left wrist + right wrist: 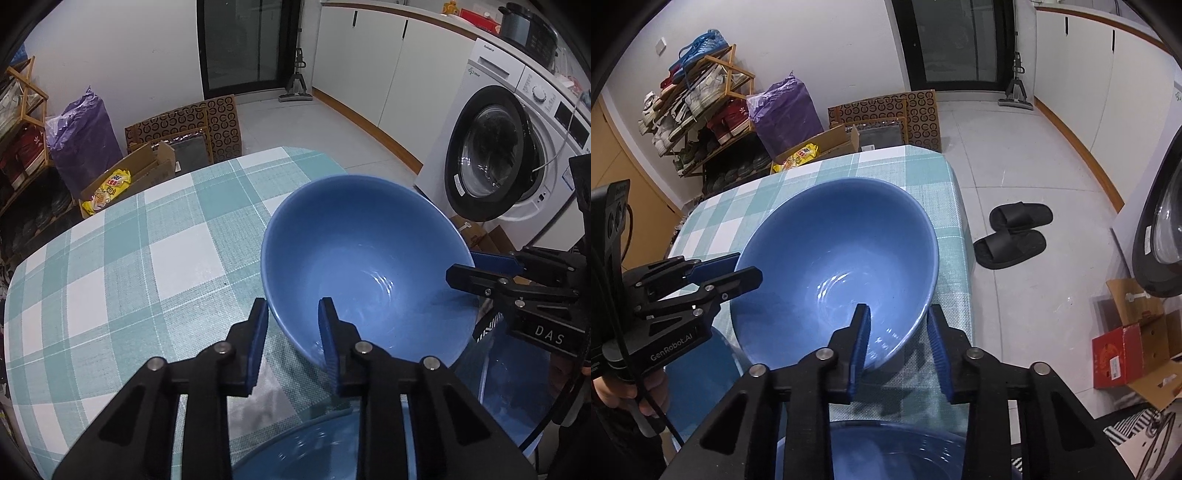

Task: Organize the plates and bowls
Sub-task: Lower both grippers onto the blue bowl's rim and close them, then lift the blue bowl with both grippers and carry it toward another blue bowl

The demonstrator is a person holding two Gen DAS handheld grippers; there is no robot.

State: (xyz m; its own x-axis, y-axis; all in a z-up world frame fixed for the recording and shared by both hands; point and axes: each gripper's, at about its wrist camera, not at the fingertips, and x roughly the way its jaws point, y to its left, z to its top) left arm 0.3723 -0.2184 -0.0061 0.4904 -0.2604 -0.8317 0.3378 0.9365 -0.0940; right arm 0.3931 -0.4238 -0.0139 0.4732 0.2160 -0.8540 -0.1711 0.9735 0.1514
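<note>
Left wrist view: your left tool [293,332] grips the near rim of the blue bowl [354,258], one pad outside the wall and one inside, holding the bowl tilted above the checked desk [122,258]. Your right tool [467,269] clamps the bowl's opposite rim. A second blue bowl [295,454] sits at the lower edge beneath your tool.

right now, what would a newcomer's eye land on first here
A big blue bowl fills the middle of both views, over the teal checked tablecloth. The left gripper and right gripper each straddle its rim from opposite sides. Beyond, a washing machine stands at the left wrist view's right edge.
</note>
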